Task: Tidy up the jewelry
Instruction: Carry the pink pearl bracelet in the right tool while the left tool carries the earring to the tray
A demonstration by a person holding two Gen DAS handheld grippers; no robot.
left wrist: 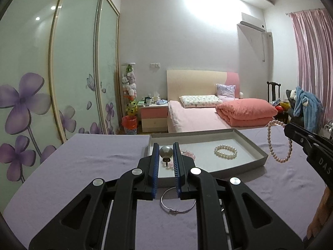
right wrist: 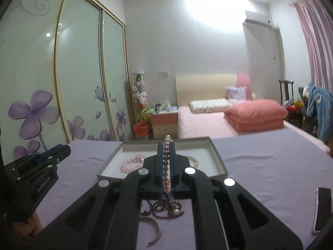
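You have both tools loaded over the counter (left wrist: 93, 166) with its lilac cloth, so finish one drop at a time. The grey tray (left wrist: 245, 139) sits at the far middle of the counter.

Your right tool (right wrist: 166, 145) is clamped along a pink pearl necklace (right wrist: 166, 166), and in the left view its long loop (left wrist: 278, 143) hangs off the tray's right side, above the cloth. Carry it in over the right wall of the tray before you let go, I would say, and lower until the loop pools on the floor of the tray; dropped from height, the beads may well spill over the low wall.

Your left tool (left wrist: 165, 149) is pressed on a large grey pearl ring (left wrist: 165, 153), held above the tray's near left corner. Set it down low, since a round pearl will likely roll.

Inside the tray lie a white pearl bracelet (left wrist: 225, 151) toward the right and a pink bead bracelet (right wrist: 131, 163) toward the left.

Outside it, near the front edge, wait a thin silver bangle (left wrist: 178, 202), a dark bead strand (right wrist: 164, 207) and a grey open cuff (right wrist: 155, 229).
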